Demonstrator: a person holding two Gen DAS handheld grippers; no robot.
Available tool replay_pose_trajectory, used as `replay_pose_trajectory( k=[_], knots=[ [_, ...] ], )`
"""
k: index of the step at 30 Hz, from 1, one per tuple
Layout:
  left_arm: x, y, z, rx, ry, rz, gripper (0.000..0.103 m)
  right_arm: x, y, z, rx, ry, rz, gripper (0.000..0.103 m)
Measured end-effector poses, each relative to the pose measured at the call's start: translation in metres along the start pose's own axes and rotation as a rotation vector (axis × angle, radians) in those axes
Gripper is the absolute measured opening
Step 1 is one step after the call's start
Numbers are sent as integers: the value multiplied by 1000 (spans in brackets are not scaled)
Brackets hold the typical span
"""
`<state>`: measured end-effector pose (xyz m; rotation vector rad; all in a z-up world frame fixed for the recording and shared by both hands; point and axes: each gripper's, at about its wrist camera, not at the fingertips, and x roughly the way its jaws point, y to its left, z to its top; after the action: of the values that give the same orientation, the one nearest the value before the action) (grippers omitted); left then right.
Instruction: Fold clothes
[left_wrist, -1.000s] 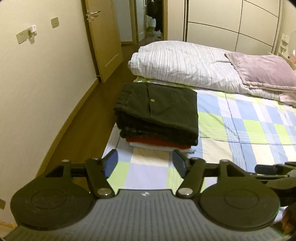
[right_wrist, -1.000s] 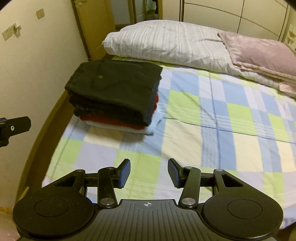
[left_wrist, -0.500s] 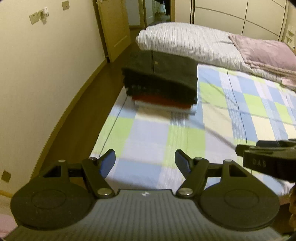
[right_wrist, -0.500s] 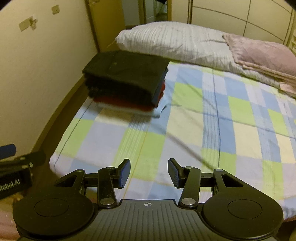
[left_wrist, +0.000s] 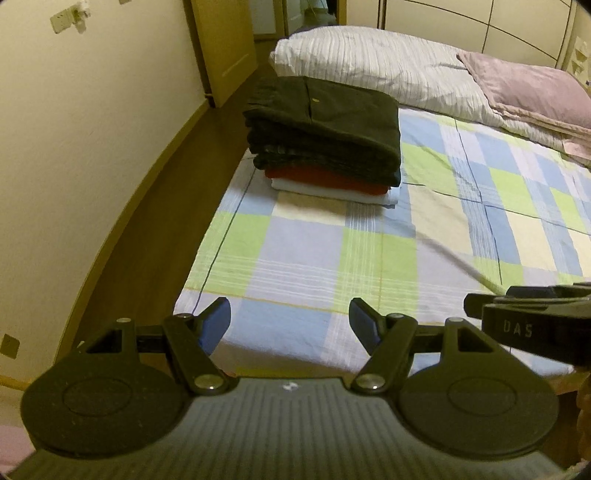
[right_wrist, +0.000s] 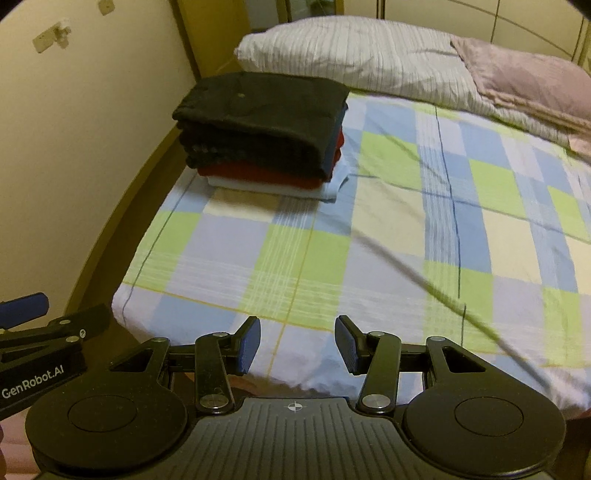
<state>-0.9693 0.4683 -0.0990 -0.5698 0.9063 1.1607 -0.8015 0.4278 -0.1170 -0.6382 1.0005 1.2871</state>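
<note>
A stack of folded clothes (left_wrist: 325, 129) lies near the bed's left edge: dark garments on top, a red one and a white one under them. It also shows in the right wrist view (right_wrist: 266, 129). My left gripper (left_wrist: 290, 325) is open and empty, hanging over the foot edge of the bed, well short of the stack. My right gripper (right_wrist: 297, 345) is open and empty, also at the foot edge. Each gripper shows at the side of the other's view.
The bed has a checked blue, green and cream sheet (left_wrist: 369, 258). A striped white duvet (left_wrist: 376, 66) and a pink pillow (left_wrist: 528, 92) lie at the head. A wall (left_wrist: 74, 129) and wooden floor run along the left. An open door (left_wrist: 221, 48) stands beyond.
Both grippers have pulled back from the stack toward the foot of the bed. Both stay open and empty. The stack has not moved.
</note>
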Motion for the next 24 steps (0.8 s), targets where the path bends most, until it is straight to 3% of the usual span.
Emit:
replay_pose_trajectory(
  k=[14, 24],
  knots=[
    [56, 32, 60, 53, 30, -49, 68, 46, 16, 50, 78, 28, -38, 49],
    [82, 40, 85, 97, 49, -82, 68, 70, 19, 71, 142, 44, -58, 49]
  ],
)
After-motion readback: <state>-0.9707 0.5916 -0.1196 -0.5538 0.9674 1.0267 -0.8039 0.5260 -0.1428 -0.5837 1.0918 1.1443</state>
